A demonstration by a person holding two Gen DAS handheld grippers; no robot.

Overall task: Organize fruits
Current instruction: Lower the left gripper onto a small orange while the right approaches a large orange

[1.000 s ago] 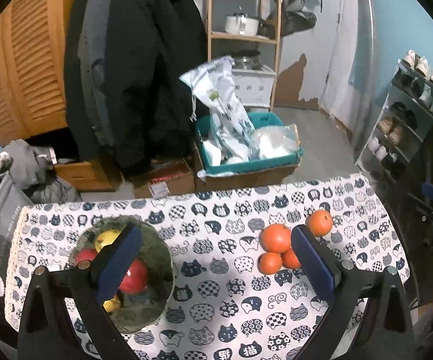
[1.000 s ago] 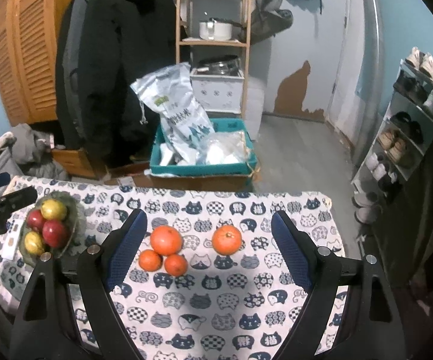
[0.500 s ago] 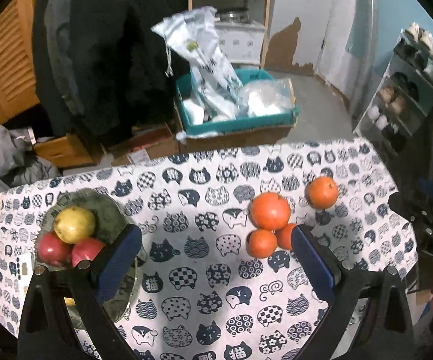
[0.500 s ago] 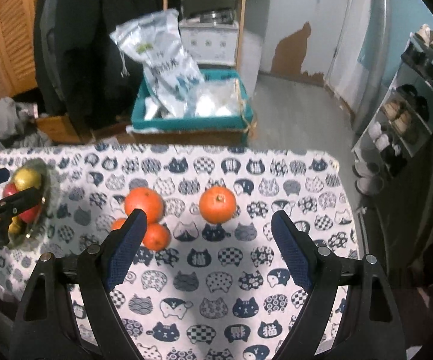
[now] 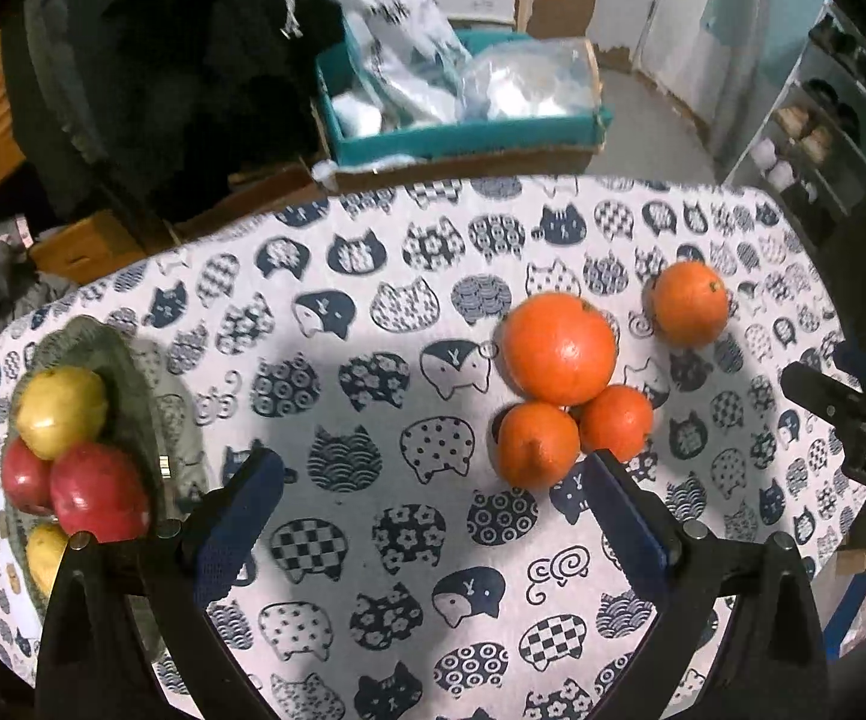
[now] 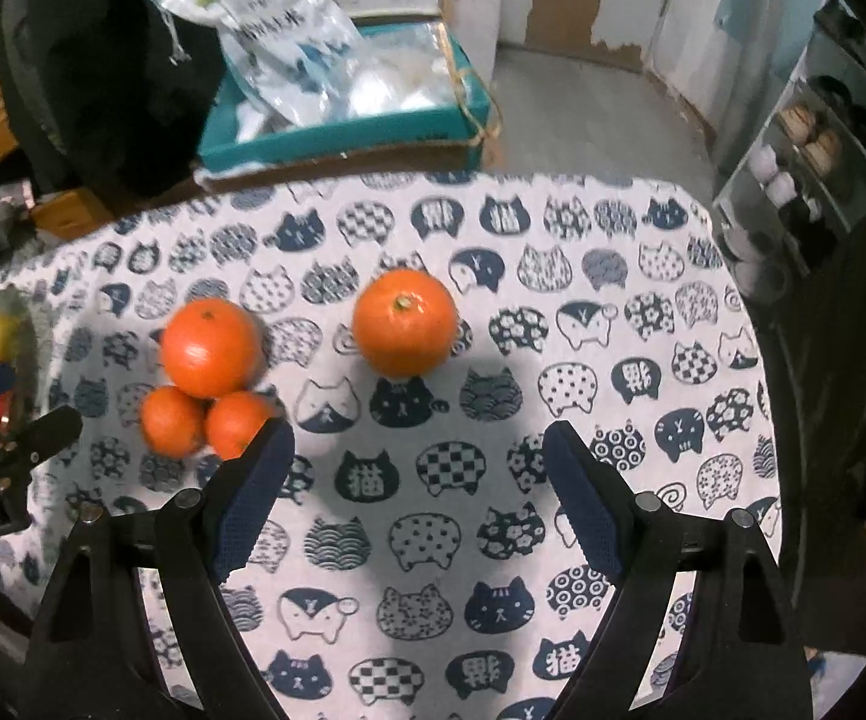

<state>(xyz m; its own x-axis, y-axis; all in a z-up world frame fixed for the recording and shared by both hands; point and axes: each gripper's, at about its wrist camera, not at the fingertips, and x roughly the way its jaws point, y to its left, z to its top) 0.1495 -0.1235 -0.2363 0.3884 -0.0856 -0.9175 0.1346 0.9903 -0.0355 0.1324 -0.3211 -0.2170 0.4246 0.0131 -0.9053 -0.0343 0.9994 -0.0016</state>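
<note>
Handling: the oranges look firm, round and fairly light, with a smooth skin that could slip or roll between flat pads; best taken across the widest middle, pads on opposite sides
Lone orange (image 6: pixel 404 321): sits by itself toward the far right part of the surface (image 6: pixel 643 276), apart from the others, stem end tilted up toward the right wrist camera; near-spherical, no real long axis
Cluster: large orange (image 5: pixel 559 348) touching two small oranges (image 5: pixel 538 445) (image 5: pixel 616 422) near the surface's middle; crowding leaves little room for a pad between them
Plate (image 5: pixel 133 372): at the left edge, holding a yellow fruit (image 5: pixel 61 403) and red fruits (image 5: pixel 99 492)
Left hand-held gripper (image 5: pixel 433 516): pads spread wide, empty, the cluster beside its right pad
Right hand-held gripper (image 6: pixel 415 492): pads spread wide, empty, lone orange lined up in the gap beyond
</note>
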